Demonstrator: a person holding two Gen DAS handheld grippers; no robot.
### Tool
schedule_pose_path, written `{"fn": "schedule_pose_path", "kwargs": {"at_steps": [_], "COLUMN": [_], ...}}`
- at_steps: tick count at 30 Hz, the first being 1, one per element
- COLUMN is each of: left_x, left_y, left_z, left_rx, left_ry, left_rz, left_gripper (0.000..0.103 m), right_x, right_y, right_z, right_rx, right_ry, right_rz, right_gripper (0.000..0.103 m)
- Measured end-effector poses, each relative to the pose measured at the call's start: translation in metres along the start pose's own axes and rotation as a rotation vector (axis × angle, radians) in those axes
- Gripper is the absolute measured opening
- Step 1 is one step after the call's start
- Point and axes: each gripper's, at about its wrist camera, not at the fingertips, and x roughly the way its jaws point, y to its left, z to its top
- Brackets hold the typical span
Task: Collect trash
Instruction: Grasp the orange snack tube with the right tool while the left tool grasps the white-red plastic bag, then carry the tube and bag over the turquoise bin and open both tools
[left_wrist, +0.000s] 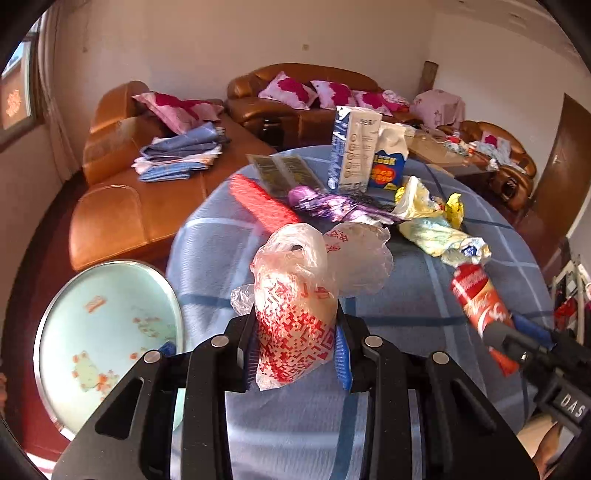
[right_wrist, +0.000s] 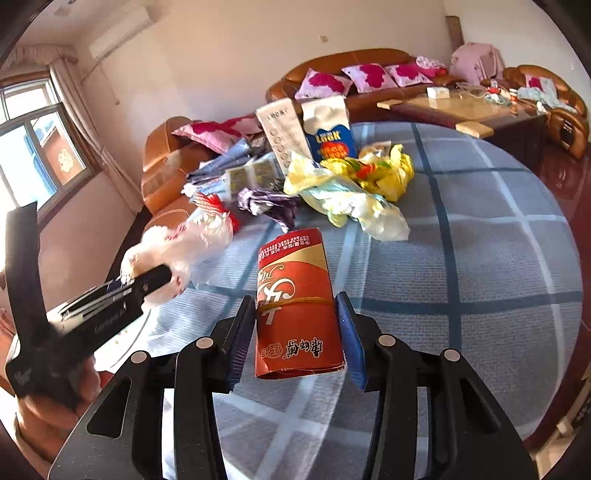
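Note:
My left gripper (left_wrist: 297, 345) is shut on a clear plastic bag with red print (left_wrist: 295, 295) and holds it above the blue checked table (left_wrist: 424, 306). It also shows in the right wrist view (right_wrist: 184, 243). My right gripper (right_wrist: 295, 325) is shut on a red and gold paper carton (right_wrist: 295, 302), seen from the left wrist view (left_wrist: 480, 299) at the right. More trash lies further back: a red net sleeve (left_wrist: 258, 201), a purple wrapper (left_wrist: 328, 203), yellow wrappers (left_wrist: 424, 206), and two upright cartons (left_wrist: 354, 151).
A round pale green basin (left_wrist: 107, 332) sits at the left below the table edge. Brown leather sofas (left_wrist: 147, 199) with pink cushions stand behind the table. A low coffee table (right_wrist: 461, 110) with clutter stands at the back right.

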Motion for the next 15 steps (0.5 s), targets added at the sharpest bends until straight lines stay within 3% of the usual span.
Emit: {"fn": "schedule_pose_path", "kwargs": {"at_steps": [7,15], "left_x": [-0.028,-0.054], "left_y": [0.008,0.02], "left_z": [-0.015,-0.03], "left_rx": [0.004,-0.016], "left_ry": [-0.015,-0.033], "left_rz": [0.081,0.125], "left_gripper": [0.032,0.032], "right_x": [-0.014,-0.029], "right_y": [0.022,0.044], "right_z": [-0.006,-0.01], "right_rx": [-0.035,-0.072], "right_ry": [-0.026,-0.059], "right_rz": [0.002,0.009], "right_gripper": [0.045,0.045]}}
